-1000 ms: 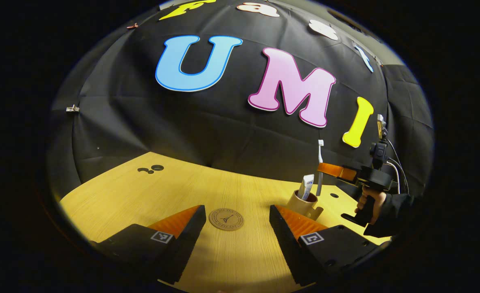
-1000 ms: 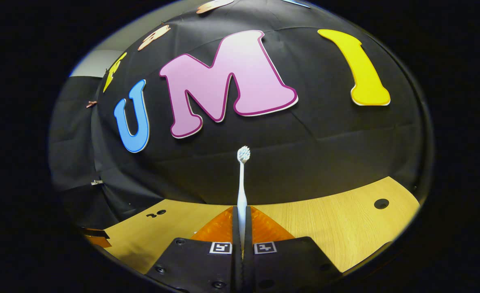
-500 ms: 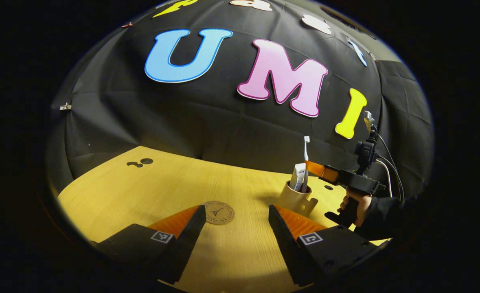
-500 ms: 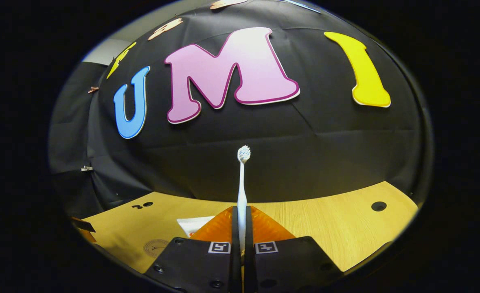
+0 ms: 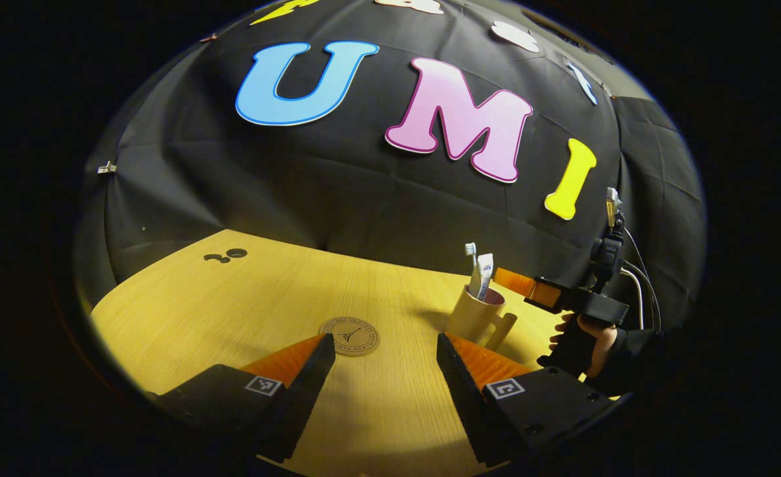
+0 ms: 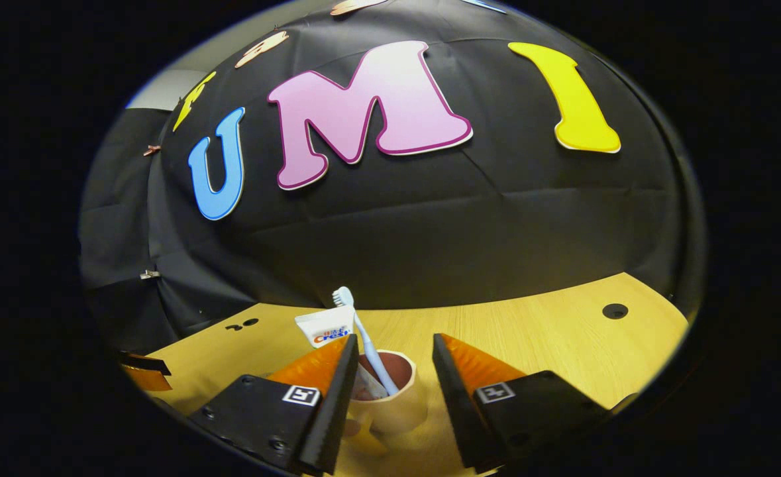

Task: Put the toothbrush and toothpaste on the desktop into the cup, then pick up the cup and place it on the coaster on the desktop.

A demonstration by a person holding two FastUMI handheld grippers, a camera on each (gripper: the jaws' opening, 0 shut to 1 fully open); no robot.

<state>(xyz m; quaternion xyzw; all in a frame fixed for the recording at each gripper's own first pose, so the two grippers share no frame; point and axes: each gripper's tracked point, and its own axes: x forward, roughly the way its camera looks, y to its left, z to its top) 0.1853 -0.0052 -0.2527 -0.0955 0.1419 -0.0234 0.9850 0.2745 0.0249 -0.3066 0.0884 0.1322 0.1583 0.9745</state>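
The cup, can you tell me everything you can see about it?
The cup is a tan mug with a side handle and a dark reddish inside. It stands upright on the wooden desktop, apart from the round coaster. A toothbrush and toothpaste stick out of it. The right tool hangs open just above, not touching.

We see the left gripper [image 5: 380,391] with its 2 jaws spread wide over the yellow wooden desktop [image 5: 231,311]. Just ahead of the gap lies the round brown coaster [image 5: 349,336]. Beyond the right jaw stands the beige handled cup [image 5: 475,317], holding the white toothbrush [image 5: 471,250] and white toothpaste tube [image 5: 482,275].
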